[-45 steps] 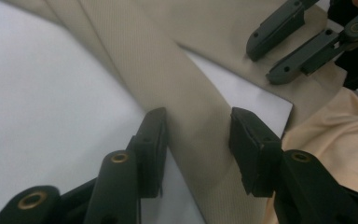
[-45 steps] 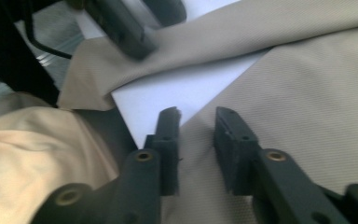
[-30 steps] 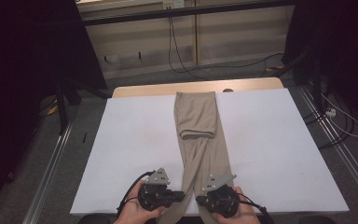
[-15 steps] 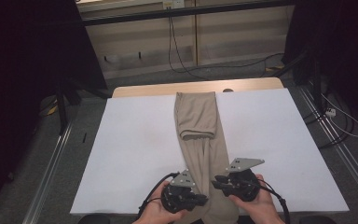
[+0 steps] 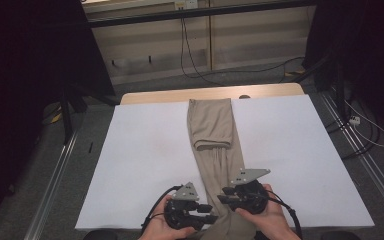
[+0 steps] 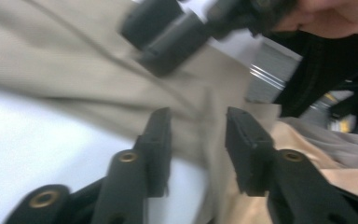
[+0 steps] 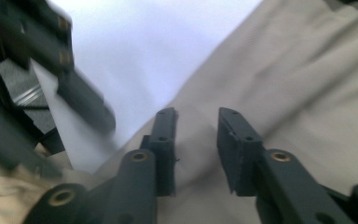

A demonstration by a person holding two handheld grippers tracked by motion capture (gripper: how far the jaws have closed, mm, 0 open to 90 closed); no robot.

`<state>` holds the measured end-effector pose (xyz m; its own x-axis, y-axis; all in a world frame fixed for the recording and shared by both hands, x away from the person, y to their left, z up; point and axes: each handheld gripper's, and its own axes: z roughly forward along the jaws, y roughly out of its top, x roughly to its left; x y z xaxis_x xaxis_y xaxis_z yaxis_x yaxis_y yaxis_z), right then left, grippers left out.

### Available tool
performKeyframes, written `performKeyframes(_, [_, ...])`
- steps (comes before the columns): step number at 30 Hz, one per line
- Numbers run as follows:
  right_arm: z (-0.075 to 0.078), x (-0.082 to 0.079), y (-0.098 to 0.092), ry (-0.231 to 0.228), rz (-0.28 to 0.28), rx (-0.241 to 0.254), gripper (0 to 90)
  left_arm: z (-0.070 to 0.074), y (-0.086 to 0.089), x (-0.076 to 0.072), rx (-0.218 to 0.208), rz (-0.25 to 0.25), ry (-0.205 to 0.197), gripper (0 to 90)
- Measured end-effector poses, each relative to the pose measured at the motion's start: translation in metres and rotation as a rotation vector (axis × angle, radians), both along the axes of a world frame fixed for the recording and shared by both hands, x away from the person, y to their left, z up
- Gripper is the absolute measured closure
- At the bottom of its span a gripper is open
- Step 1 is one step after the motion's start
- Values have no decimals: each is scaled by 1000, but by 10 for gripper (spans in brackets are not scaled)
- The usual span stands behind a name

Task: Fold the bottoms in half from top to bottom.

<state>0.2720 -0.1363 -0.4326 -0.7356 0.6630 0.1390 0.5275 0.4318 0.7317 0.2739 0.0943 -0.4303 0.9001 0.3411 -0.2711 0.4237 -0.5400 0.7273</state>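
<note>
2 handheld black grippers, left gripper [image 5: 211, 218] and right gripper [image 5: 221, 197], flank the long beige folded trousers [image 5: 214, 142] lying down the white table cover [image 5: 145, 165], both released with jaws parted over the near fabric edges, seemingly poised to pinch it.

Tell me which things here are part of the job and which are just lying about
Part of the job:
- beige trousers, far end folded back
- white table cover under them
- left gripper, jaws open at the cloth's edge
- right gripper, jaws open over the cloth

Just lying about:
- cables on the floor beyond the table
- white cord at the right
</note>
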Motion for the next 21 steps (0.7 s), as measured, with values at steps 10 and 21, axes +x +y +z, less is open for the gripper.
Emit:
performKeyframes(10, [-14, -1, -3, 8, -26, -119, 755, -16, -33, 13, 122, -71, -162, 715])
performKeyframes(21, [-7, -11, -31, 36, -80, -72, 900, -12, -25, 12, 95, -41, -108, 900])
